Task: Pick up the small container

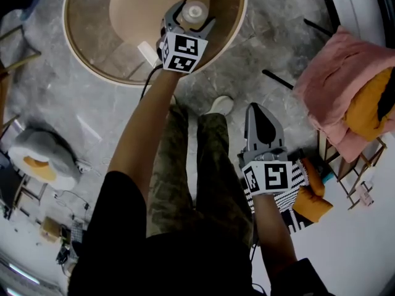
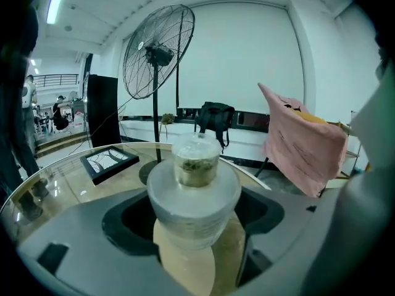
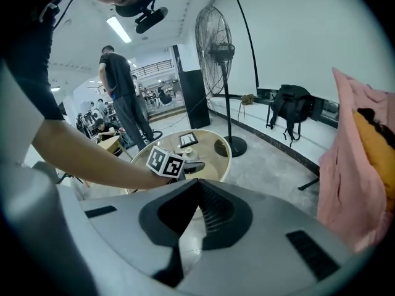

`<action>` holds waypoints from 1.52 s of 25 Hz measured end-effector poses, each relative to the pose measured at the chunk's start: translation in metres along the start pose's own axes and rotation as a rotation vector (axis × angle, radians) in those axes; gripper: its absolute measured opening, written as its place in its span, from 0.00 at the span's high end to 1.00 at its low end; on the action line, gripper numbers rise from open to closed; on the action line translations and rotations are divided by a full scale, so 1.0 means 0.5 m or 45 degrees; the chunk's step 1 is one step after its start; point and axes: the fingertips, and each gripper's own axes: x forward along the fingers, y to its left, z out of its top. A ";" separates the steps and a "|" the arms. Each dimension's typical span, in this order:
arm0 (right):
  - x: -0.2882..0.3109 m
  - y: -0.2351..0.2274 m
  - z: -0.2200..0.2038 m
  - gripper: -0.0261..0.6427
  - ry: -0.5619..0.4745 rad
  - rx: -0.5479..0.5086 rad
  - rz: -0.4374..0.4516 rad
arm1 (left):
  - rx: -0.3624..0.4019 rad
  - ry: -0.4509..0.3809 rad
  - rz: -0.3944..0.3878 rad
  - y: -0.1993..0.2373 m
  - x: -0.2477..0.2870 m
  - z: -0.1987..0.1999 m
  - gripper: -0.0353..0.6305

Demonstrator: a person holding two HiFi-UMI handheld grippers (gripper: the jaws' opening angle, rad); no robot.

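Note:
The small container [image 1: 195,11], a clear jar with greenish contents and a wide translucent ribbed part under it, stands on the round glass table [image 1: 237,26]. My left gripper [image 1: 194,15] reaches over the table with its jaws spread wide on either side of the container. In the left gripper view the container [image 2: 194,190] fills the middle between the jaws of the left gripper [image 2: 194,224], with dark gaps on both sides. My right gripper [image 1: 261,117] hangs low over the floor, away from the table, its jaws together and nothing in them; its own view shows the right gripper [image 3: 196,187] the same way.
A black framed picture [image 2: 110,161] and a small white object [image 1: 148,53] lie on the table. A tall standing fan [image 2: 157,51] and a black backpack [image 2: 213,119] are behind it. Pink cloth [image 1: 336,85] drapes a rack at right. An egg-shaped cushion [image 1: 40,159] lies at left.

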 end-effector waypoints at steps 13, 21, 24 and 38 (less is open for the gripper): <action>-0.017 0.005 -0.025 0.93 0.021 0.009 -0.031 | -0.019 -0.006 -0.005 0.005 0.021 0.021 0.39; -0.024 0.010 -0.031 0.93 0.016 0.005 -0.044 | -0.039 -0.050 0.015 0.017 -0.023 0.025 0.41; -0.028 0.019 -0.028 0.93 0.016 -0.003 -0.047 | -0.061 -0.045 0.042 0.036 -0.062 0.039 0.41; -0.201 0.146 0.265 0.93 -0.178 -0.085 0.011 | -0.203 -0.113 0.111 0.078 -0.553 0.304 0.41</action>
